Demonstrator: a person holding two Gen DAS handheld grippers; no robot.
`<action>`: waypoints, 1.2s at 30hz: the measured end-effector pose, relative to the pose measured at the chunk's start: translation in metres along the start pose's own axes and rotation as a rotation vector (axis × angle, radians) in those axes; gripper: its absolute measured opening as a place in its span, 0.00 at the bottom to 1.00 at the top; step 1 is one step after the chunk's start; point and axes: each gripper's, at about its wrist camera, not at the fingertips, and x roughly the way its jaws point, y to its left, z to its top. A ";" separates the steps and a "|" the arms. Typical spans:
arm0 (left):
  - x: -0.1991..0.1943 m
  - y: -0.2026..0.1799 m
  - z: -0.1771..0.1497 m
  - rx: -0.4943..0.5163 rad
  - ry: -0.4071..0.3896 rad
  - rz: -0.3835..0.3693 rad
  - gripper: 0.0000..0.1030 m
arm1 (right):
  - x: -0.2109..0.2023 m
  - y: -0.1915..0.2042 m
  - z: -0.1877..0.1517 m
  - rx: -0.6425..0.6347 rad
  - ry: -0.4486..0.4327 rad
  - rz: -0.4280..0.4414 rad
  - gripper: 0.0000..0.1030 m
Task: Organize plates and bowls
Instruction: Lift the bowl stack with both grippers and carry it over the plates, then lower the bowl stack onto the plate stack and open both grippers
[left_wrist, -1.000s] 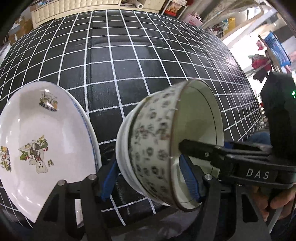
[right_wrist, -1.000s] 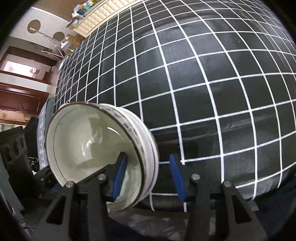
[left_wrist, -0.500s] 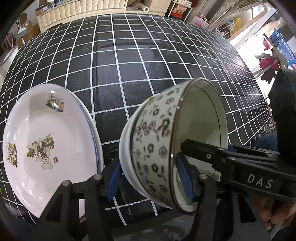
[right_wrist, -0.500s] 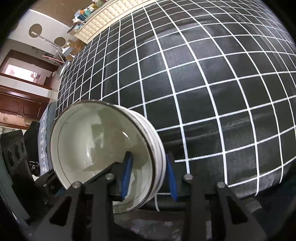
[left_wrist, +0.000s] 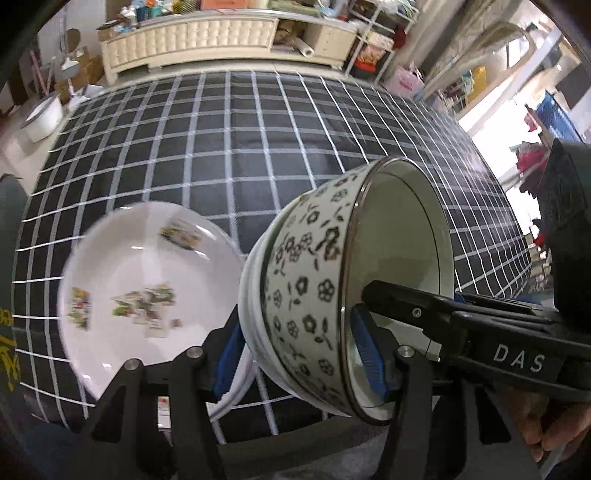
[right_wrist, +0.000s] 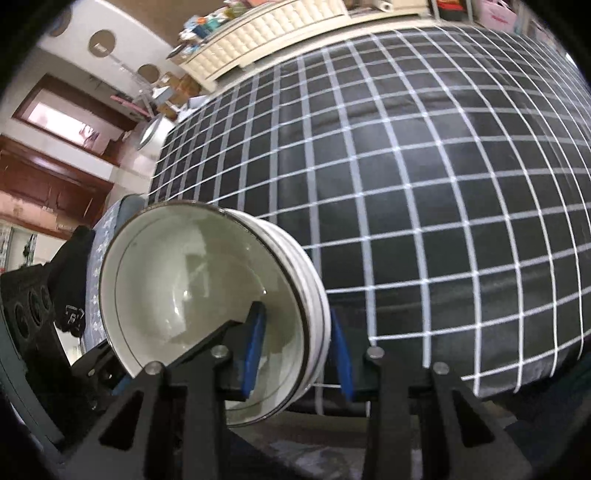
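- A stack of bowls (left_wrist: 314, 295), white with dark flower prints on the outside of the front one, is tipped on its side in the lower centre of the left wrist view; the open mouth faces the right of the frame and the foot faces left, so the axis through the bowls runs roughly level across the picture.
- In the right wrist view the same stack (right_wrist: 207, 295) sits at lower left, mouth turned toward the camera and slightly left, with the nested rims showing as stripes along its right edge.
- The left claw (left_wrist: 299, 354) is clenched across the stack, one blue pad behind the foot side and the other inside the mouth against the rim; its jaws have just been closing on it.
- The right claw (right_wrist: 295, 354) grasps the rim of the stack from the opposite side, one blue pad inside the bowl and one on the outer wall; its jaws have also just been closing.
- In the left wrist view the right claw's black fingers, marked "DAS", reach in from the right edge to the bowl's mouth.
- A white plate (left_wrist: 140, 280) with small coloured pictures lies flat on the table (left_wrist: 229, 155), lower left of the left wrist view, just beside the stack and partly behind it.
- The table wears a black cloth with a white grid.
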 end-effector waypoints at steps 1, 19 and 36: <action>-0.006 0.006 0.000 -0.010 -0.008 0.007 0.53 | 0.003 0.007 0.001 -0.013 0.003 0.004 0.37; -0.031 0.105 -0.026 -0.199 -0.025 0.087 0.53 | 0.087 0.097 0.017 -0.153 0.126 -0.011 0.37; -0.010 0.115 -0.028 -0.221 -0.007 0.054 0.53 | 0.098 0.089 0.016 -0.127 0.161 -0.040 0.37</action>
